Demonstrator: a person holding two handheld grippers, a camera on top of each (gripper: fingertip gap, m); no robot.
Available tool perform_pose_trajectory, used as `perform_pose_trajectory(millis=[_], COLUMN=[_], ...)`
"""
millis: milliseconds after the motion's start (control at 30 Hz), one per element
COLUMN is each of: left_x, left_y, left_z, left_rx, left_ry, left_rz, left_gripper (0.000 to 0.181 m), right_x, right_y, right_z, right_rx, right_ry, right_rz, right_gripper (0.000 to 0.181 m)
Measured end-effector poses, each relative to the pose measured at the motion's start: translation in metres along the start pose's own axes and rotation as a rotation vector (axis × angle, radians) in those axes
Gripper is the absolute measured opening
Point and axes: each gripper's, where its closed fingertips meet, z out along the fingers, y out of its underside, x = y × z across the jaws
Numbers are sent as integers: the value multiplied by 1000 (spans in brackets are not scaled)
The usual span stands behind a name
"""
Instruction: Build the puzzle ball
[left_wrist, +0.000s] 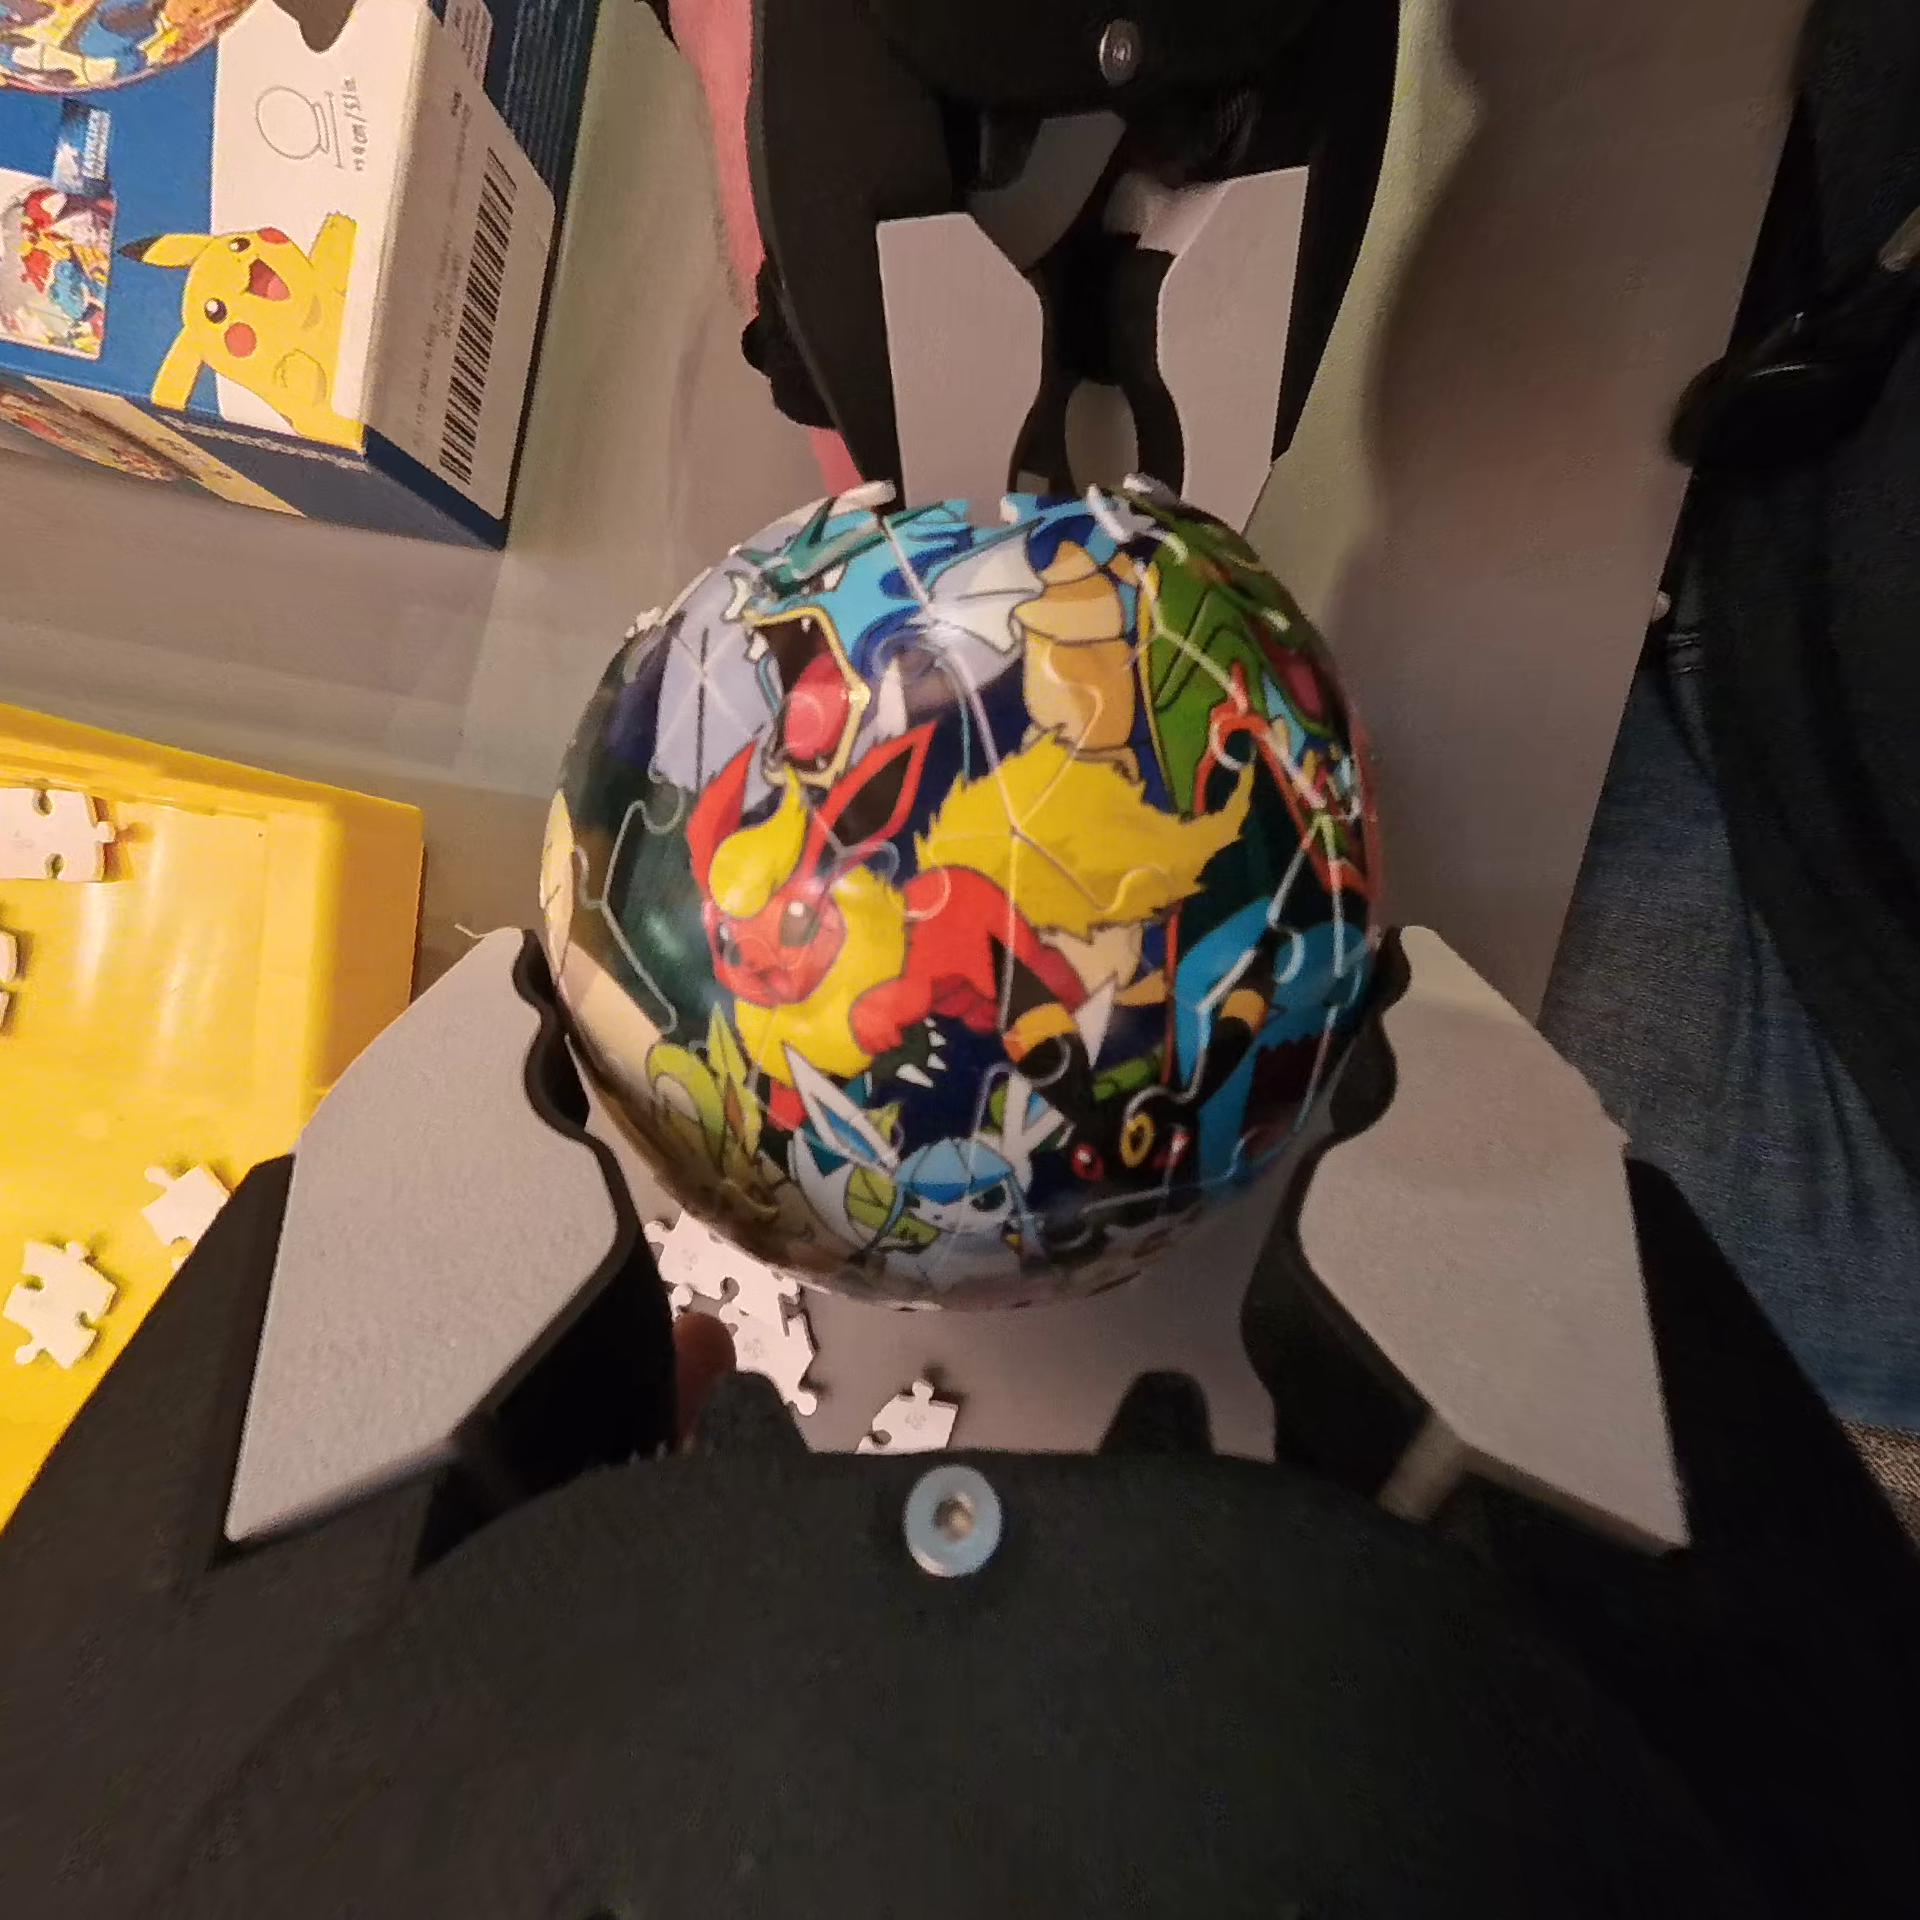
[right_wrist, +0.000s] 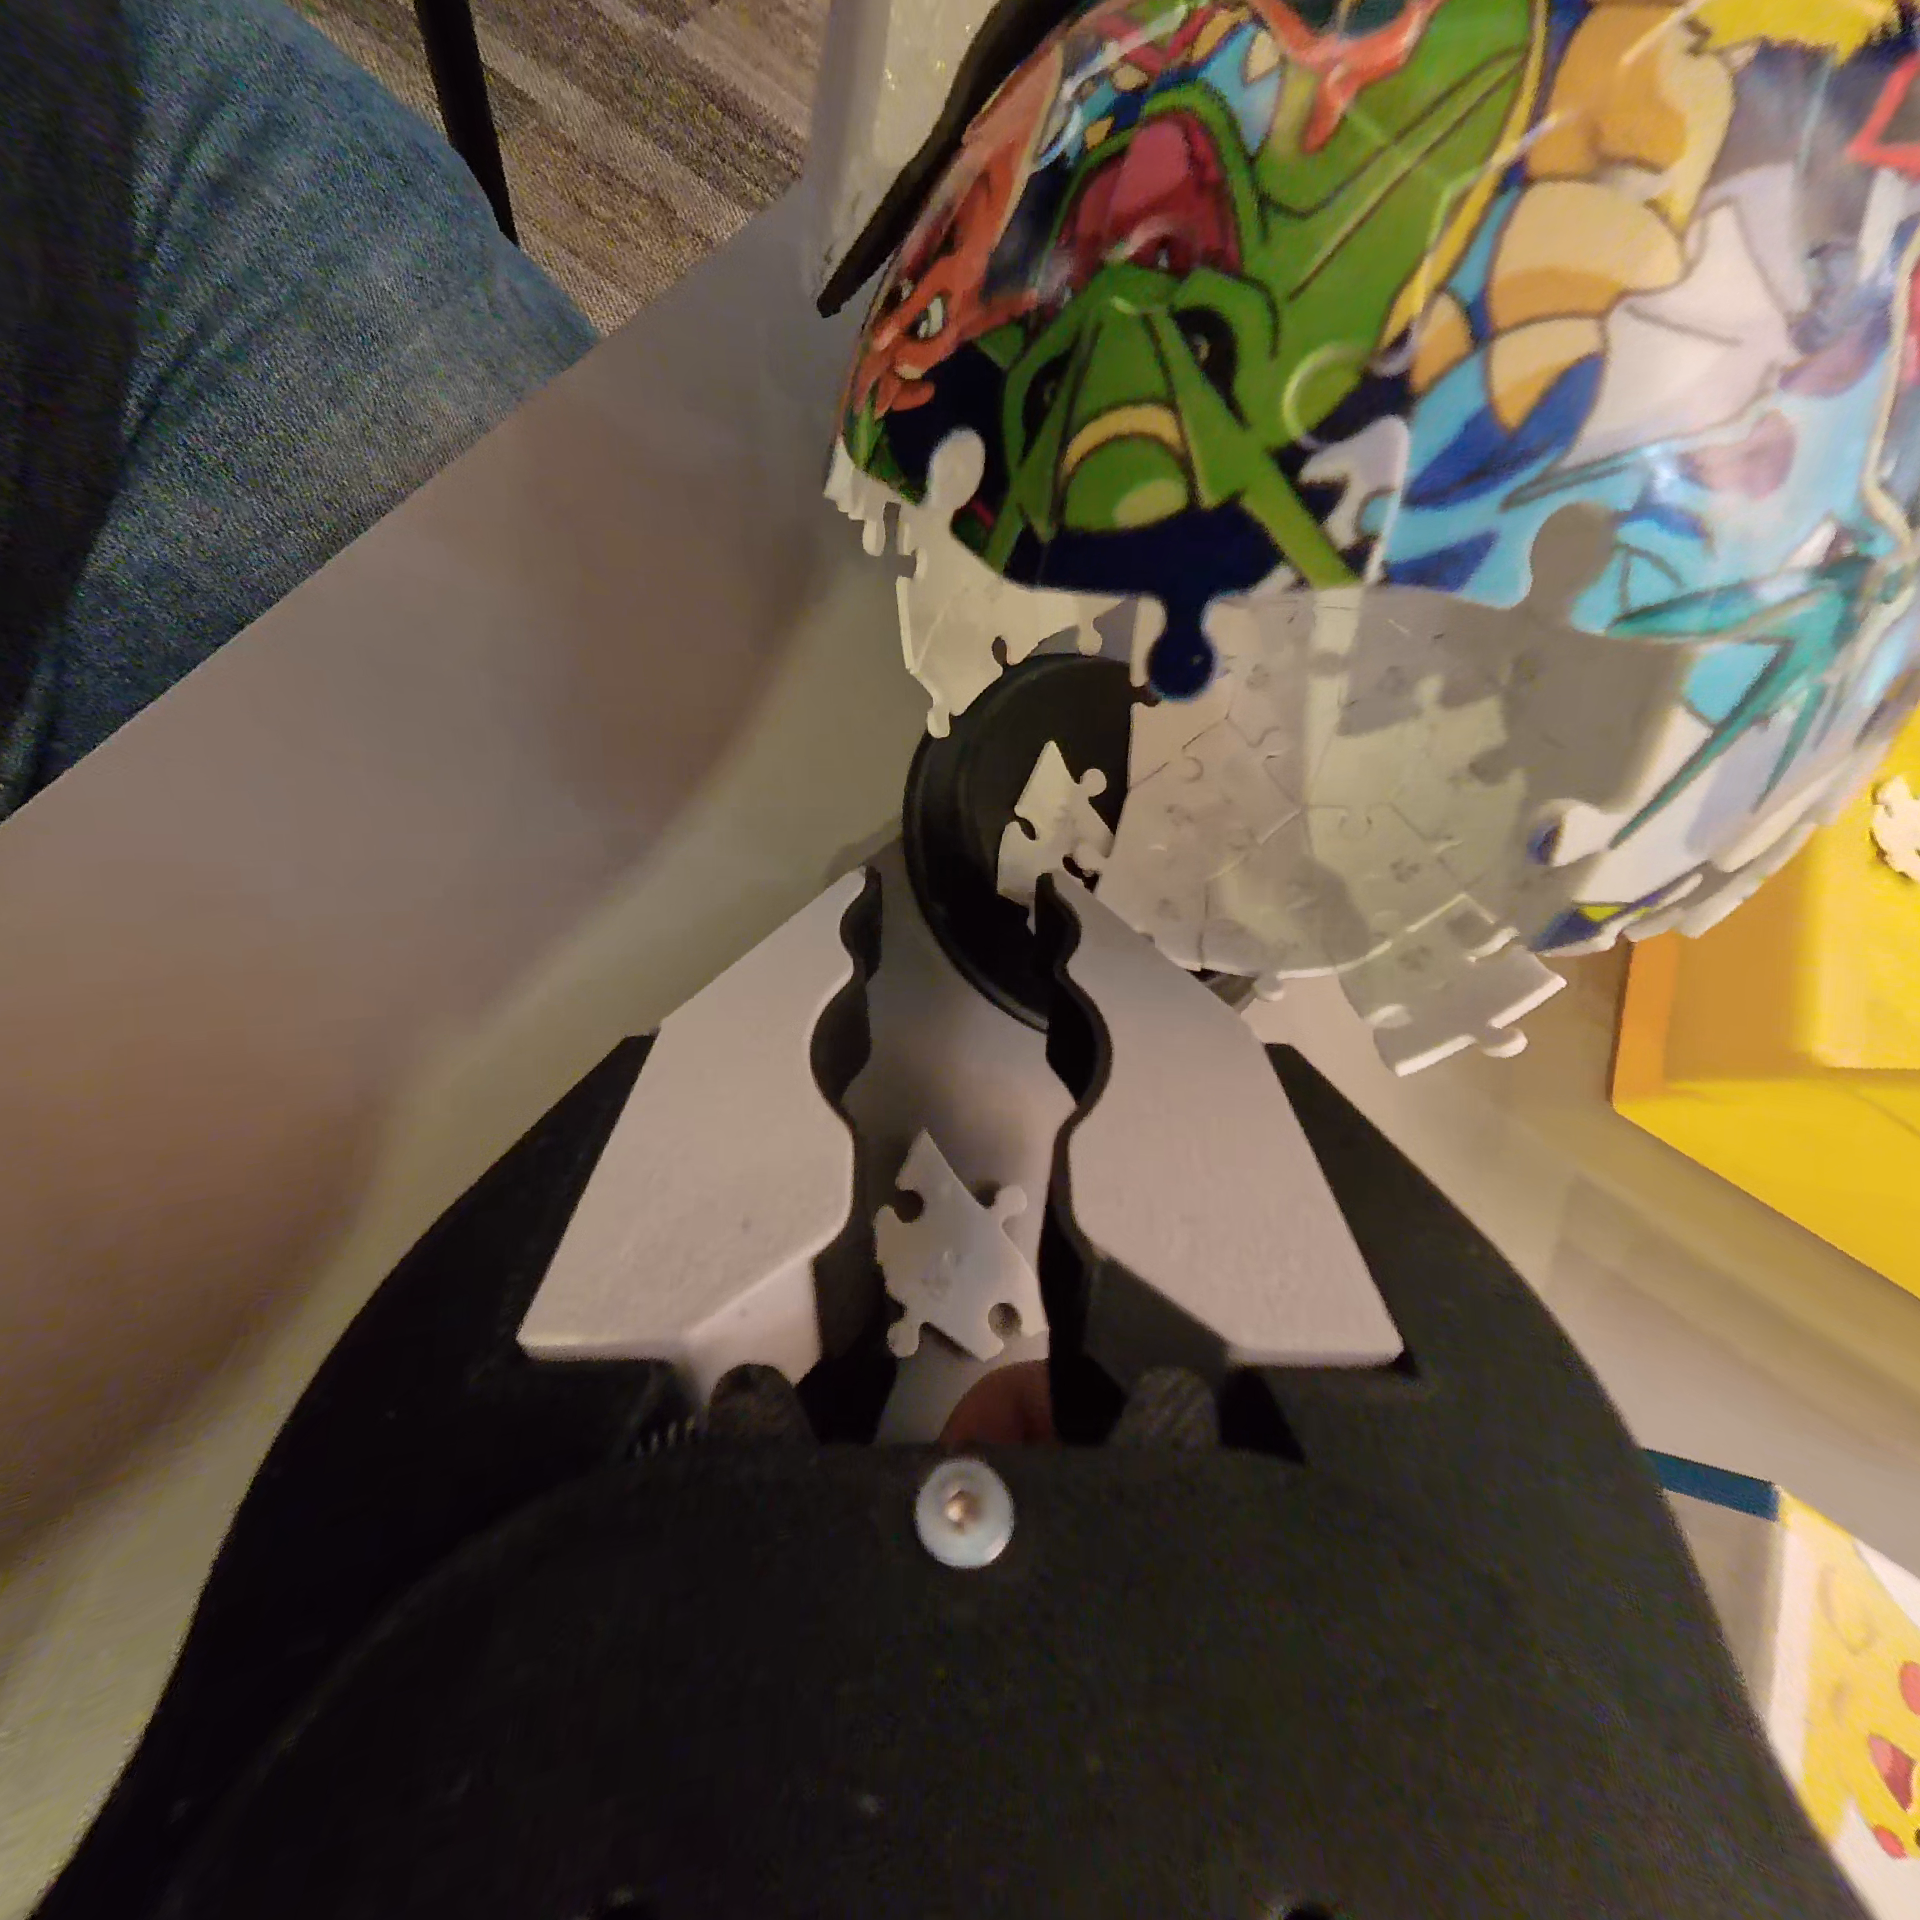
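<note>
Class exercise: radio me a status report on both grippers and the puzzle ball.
Left gripper shut on ball, held off table. Right gripper pinching a loose piece at the ball's open gap. Black ring close behind the piece.

Round multicoloured cardboard puzzle ball: glossy print outside, matt white inside. Yellow moulded plastic tray: smooth, shiny. Grey table: matt.

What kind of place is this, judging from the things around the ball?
Probably a hobby or work table indoors. On the pale table stand the printed puzzle box and a yellow tray of loose pieces. Carpet lies past the table's edge, and a person's knee in jeans is beside it.
</note>
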Motion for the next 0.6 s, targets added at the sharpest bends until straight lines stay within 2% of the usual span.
perform_pose_trajectory(millis=[600], left_x=[3], left_y=[12], left_z=[1], left_rx=[20], left_ry=[6], left_rz=[-58], left_gripper=[142], right_x=[-2], right_y=[0], right_z=[0], right_rx=[7], right_ry=[17], right_rz=[-48], right_gripper=[30])
